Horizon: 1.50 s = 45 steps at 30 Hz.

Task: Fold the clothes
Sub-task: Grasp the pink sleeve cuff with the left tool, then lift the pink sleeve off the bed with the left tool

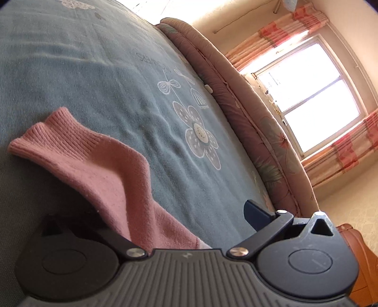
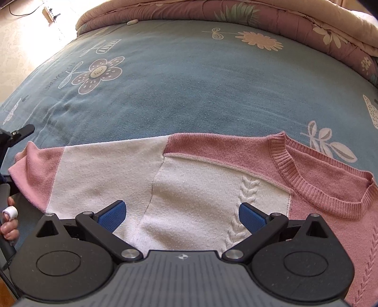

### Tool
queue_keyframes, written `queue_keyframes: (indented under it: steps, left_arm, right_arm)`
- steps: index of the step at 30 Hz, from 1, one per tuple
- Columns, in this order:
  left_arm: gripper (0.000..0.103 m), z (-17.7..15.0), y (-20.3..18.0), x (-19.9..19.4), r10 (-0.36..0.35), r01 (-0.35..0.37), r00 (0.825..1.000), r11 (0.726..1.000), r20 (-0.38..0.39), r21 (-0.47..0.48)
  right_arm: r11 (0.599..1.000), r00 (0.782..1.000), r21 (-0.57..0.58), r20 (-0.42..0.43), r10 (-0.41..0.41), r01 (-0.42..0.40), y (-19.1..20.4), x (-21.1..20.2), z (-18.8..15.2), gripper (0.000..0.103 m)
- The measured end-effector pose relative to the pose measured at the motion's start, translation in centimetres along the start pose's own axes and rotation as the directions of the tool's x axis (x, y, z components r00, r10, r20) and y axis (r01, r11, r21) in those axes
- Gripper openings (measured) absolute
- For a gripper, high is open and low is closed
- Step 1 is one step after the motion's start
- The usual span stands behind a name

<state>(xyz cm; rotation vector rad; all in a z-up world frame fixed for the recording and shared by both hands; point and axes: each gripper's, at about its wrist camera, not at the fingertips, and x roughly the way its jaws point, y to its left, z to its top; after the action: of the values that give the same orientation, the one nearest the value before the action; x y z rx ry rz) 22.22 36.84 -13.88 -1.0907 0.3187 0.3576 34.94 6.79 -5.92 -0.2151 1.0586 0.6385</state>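
Sweater (image 2: 212,179) (pink and white knit) lies flat on the blue floral bedsheet (image 2: 189,89), directly under and ahead of the right gripper (image 2: 182,216). Right gripper jaws are spread wide, blue pads (image 2: 113,216) hovering over the white chest panel, nothing between them; whether the pads touch the knit, can't tell. Cable-knit strip sits just inside the right pad. Ribbed neckline (image 2: 323,186) at 2 o'clock from that gripper, sleeve running out to 9 o'clock.

Left gripper (image 1: 179,226): jaws apart, right finger (image 1: 257,216) visible, left finger hidden behind fabric. Pink sleeve (image 1: 99,170) drapes across the gap between the jaws, ribbed cuff (image 1: 47,132) out at 10 o'clock, resting on the sheet. Clamped or not, can't tell.

Right view, 9 o'clock edge: hand (image 2: 9,222) with a white wrap on one finger, on the left gripper's handle. Folded floral quilt (image 2: 259,16) along the far edge at 12 o'clock. Window (image 1: 307,94) with pink curtains at 2 o'clock in left view.
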Motion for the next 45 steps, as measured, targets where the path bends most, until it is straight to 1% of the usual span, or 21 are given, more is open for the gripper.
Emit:
queue_keyframes:
  steps: [1,2,4,6,12,17,21,24,35,39,45]
  left_arm:
    - [0.102,0.5,0.1,-0.2,-0.013,0.013,1.000,0.999,0.016,-0.039]
    - [0.102,0.9,-0.1,-0.6,-0.019,0.021,0.999,0.999,0.035,-0.050]
    - [0.102,1.4,-1.0,-1.7,-0.024,0.024,0.998,1.000,0.058,-0.011]
    - [0.102,1.6,-1.9,-2.9,-0.031,0.030,0.997,0.999,0.065,0.010]
    - [0.102,1.3,-4.2,-4.1,-0.046,0.044,0.994,0.999,0.095,0.027]
    - [0.102,0.3,-6.4,-4.1,-0.086,0.085,0.990,0.996,0.110,0.015]
    - [0.102,-0.9,-8.5,-4.2,-0.115,0.114,0.989,0.993,0.096,0.023]
    - [0.102,-1.6,-10.3,-4.0,-0.095,0.092,0.993,0.995,0.072,0.045]
    - [0.102,-4.7,-14.1,-3.8,-0.168,0.169,0.985,0.985,0.039,-0.015]
    - [0.102,-6.0,-15.6,-3.7,-0.185,0.185,0.982,0.983,0.023,-0.014]
    - [0.102,-8.2,-17.7,-3.3,-0.217,0.217,0.976,0.976,-0.015,-0.017]
  right_arm:
    - [1.000,1.000,-0.010,0.002,0.003,-0.003,0.0,0.0,-0.2,0.103]
    - [1.000,1.000,-0.019,0.002,0.003,-0.003,-0.1,0.1,-0.5,0.103]
    - [0.999,1.000,-0.036,-0.002,0.002,-0.002,-0.3,0.3,-1.0,0.103]
    - [0.999,1.000,-0.034,0.006,0.010,-0.009,-0.8,0.1,-1.4,0.103]
    - [0.999,0.999,0.021,0.028,0.033,-0.034,-3.0,-1.1,-2.2,0.103]
    - [0.999,0.998,0.015,0.045,0.035,-0.035,-4.7,-2.4,-2.9,0.103]
    - [0.999,0.998,0.028,0.039,0.042,-0.043,-6.1,-3.1,-3.9,0.103]
    - [0.998,0.998,0.044,0.034,0.053,-0.055,-7.1,-3.6,-4.6,0.103]
    - [0.993,0.995,0.054,0.019,0.101,-0.101,-9.7,-5.1,-7.1,0.103]
    - [0.994,0.995,0.051,0.018,0.098,-0.099,-10.9,-5.7,-7.9,0.103]
    - [0.992,0.996,0.094,0.027,0.079,-0.081,-13.6,-6.7,-9.0,0.103]
